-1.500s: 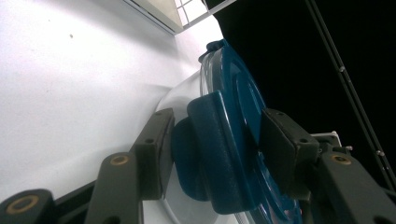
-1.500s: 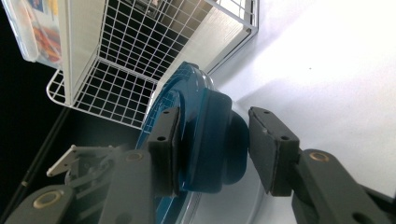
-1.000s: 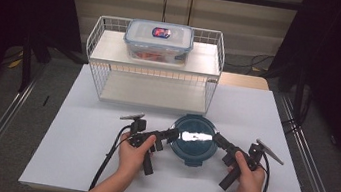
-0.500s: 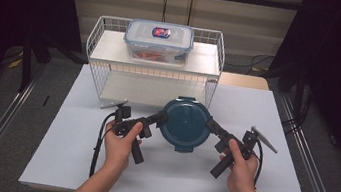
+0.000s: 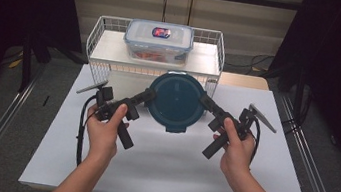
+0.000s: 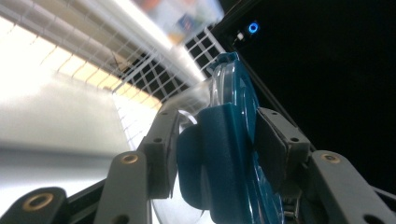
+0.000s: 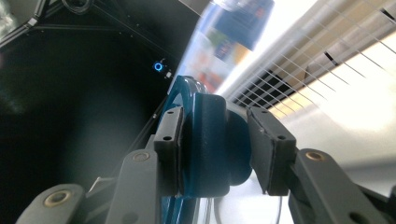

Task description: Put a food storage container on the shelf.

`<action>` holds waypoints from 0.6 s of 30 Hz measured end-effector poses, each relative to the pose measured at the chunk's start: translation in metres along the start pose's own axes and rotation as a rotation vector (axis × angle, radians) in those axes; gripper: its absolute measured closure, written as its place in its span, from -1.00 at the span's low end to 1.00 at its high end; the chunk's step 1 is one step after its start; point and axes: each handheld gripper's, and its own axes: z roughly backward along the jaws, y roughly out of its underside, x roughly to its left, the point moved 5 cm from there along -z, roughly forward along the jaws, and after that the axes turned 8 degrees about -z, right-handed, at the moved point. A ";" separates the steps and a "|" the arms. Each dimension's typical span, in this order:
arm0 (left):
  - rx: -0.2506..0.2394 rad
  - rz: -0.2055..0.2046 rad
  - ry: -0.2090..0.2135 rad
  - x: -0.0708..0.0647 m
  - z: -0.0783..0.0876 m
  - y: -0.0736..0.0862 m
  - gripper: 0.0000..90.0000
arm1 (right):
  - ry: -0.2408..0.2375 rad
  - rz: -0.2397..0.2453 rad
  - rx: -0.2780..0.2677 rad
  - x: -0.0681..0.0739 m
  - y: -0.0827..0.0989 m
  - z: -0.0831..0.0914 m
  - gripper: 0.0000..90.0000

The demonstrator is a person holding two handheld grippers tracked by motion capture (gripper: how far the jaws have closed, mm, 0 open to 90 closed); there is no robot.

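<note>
1. The round dark-teal container with a clear body and teal lid (image 5: 176, 102) is one of two containers in the high view. It is held up off the white table (image 5: 164, 161), in front of the white wire rack (image 5: 107, 62), lid toward the camera. The left gripper (image 5: 151, 95) meets its left edge and the right gripper (image 5: 204, 101) its right edge, each held in one of the person's two hands. The second container, a rectangular clear plastic box with a clear clip lid (image 5: 158, 41), sits on the rack's top shelf, well behind the round one.

2. In the left gripper view, the round container (image 6: 229, 140) stands edge-on between the two black jaws, which are clamped on a teal lid tab: one pad lies against the clear body side, the other against the lid side. The wire rack (image 6: 140, 79) runs blurred behind it.

3. In the right gripper view, the two jaws are likewise closed on a teal tab of the round container (image 7: 205, 140), one pad on each face. The rack's wire grid (image 7: 299, 70) and the blurred rectangular box (image 7: 233, 32) lie beyond.
</note>
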 end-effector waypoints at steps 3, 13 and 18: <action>-0.013 -0.016 0.003 -0.007 0.001 -0.015 0.15 | -0.014 0.009 -0.009 0.014 -0.006 -0.009 0.30; -0.063 -0.009 0.005 -0.019 0.001 -0.059 0.15 | -0.043 0.027 -0.032 0.051 -0.023 -0.038 0.30; -0.081 -0.008 0.010 -0.024 0.000 -0.081 0.15 | -0.048 0.048 -0.039 0.068 -0.033 -0.053 0.30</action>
